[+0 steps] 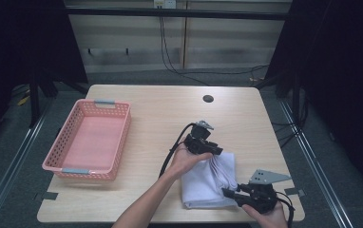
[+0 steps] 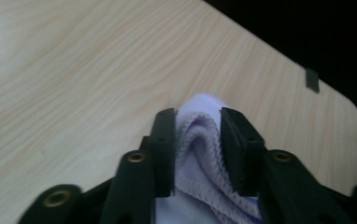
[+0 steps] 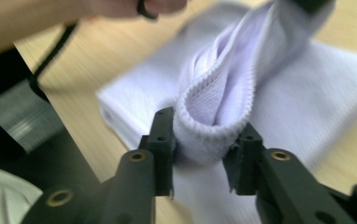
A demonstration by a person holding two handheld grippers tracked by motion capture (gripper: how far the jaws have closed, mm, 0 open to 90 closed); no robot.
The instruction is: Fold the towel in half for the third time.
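A folded white cloth (image 1: pixel 202 186) lies on the wooden table (image 1: pixel 160 118) at the front right. One edge of it rises as a ridge between my two grippers. My left gripper (image 1: pixel 216 151) is at the ridge's far end; in the left gripper view a bunched hemmed fold (image 2: pixel 200 140) sits between its parted jaws (image 2: pixel 197 144), its layers loose and uncrushed. My right gripper (image 1: pixel 228 192) is at the near end, by the table's front edge. In the right gripper view its jaws (image 3: pixel 202 151) stand apart around a rounded loop of cloth (image 3: pixel 214 112).
An empty pink plastic basket (image 1: pixel 123 137) stands at the table's left side. A round cable hole (image 1: pixel 208 99) lies at the far middle. Black tape marks (image 1: pixel 50 195) sit near the front corners. Dark curtains hang on both sides.
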